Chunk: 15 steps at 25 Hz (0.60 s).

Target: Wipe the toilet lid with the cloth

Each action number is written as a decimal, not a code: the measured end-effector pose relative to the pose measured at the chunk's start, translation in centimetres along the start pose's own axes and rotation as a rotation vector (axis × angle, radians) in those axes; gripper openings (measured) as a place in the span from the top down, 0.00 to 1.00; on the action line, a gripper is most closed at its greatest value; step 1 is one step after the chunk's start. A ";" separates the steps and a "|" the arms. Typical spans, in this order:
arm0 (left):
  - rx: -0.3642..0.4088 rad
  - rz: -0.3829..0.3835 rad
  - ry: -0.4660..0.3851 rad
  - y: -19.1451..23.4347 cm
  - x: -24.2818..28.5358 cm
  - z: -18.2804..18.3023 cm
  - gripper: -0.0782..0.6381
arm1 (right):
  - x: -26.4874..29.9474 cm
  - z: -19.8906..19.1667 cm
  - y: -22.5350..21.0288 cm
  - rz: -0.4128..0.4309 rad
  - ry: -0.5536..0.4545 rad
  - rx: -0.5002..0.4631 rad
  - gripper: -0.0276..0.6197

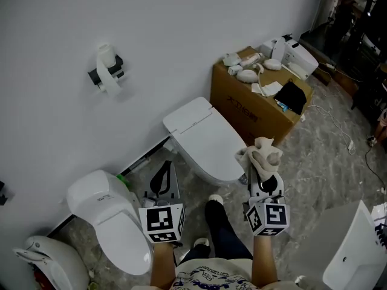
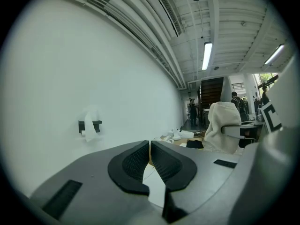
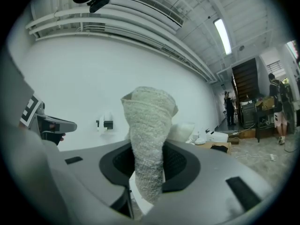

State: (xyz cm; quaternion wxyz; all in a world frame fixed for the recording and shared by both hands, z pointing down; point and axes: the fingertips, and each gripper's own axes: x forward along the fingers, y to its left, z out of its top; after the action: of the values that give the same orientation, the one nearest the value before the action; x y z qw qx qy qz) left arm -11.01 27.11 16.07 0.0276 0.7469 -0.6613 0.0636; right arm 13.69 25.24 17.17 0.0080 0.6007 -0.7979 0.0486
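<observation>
one nubby cloth point(image 3: 147, 125) pinched in right gripper point(image 3: 147, 165) fingers | left gripper point(image 2: 150, 149) fingers together, empty | glossy toilet lid point(image 1: 205, 139)

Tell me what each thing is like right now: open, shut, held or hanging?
left claw: shut, empty.
right claw: shut on the cloth.
cloth: bunched up, held in the air.
toilet lid: closed down.
toilet paper roll: end hanging loose.
cardboard box: closed.

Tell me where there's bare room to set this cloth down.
The shut lid of the middle toilet is bare, left of the cardboard box. The floor right of that toilet is open too. The box top is crowded.
</observation>
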 end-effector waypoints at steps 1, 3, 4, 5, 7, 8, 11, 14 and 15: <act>0.001 0.005 0.003 0.2 0.9 -0.1 0.87 | 1.1 -0.2 -0.2 0.004 0.001 0.001 0.79; 0.003 0.016 0.008 0.7 2.9 -0.3 0.87 | 3.5 -0.4 -0.6 0.013 0.002 0.007 0.79; 0.003 0.023 0.011 1.0 4.0 -0.4 0.87 | 4.8 -0.4 -0.9 0.018 0.002 0.011 0.79; 0.002 0.030 0.014 1.2 5.1 -0.4 0.87 | 6.1 -0.4 -1.1 0.024 0.003 0.014 0.79; -0.001 0.046 0.018 1.7 7.5 -0.3 0.87 | 8.9 -0.3 -1.7 0.037 0.004 0.016 0.79; -0.002 0.054 0.017 1.9 8.7 -0.1 0.87 | 10.3 -0.2 -2.0 0.045 0.004 0.015 0.79; -0.004 0.080 0.019 2.6 12.6 0.7 0.87 | 14.8 0.6 -3.2 0.069 0.006 0.015 0.79; -0.009 0.104 0.025 3.1 16.6 1.4 0.87 | 19.2 1.3 -4.4 0.094 0.012 0.005 0.79; -0.010 0.111 0.025 3.3 17.9 1.7 0.87 | 20.6 1.5 -4.8 0.101 0.013 0.003 0.79</act>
State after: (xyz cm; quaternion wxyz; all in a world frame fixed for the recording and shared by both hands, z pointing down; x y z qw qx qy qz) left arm -12.11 8.88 16.58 0.0358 0.7079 -0.7018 0.0710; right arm 12.65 4.10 17.48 0.0099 0.5592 -0.8272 0.0542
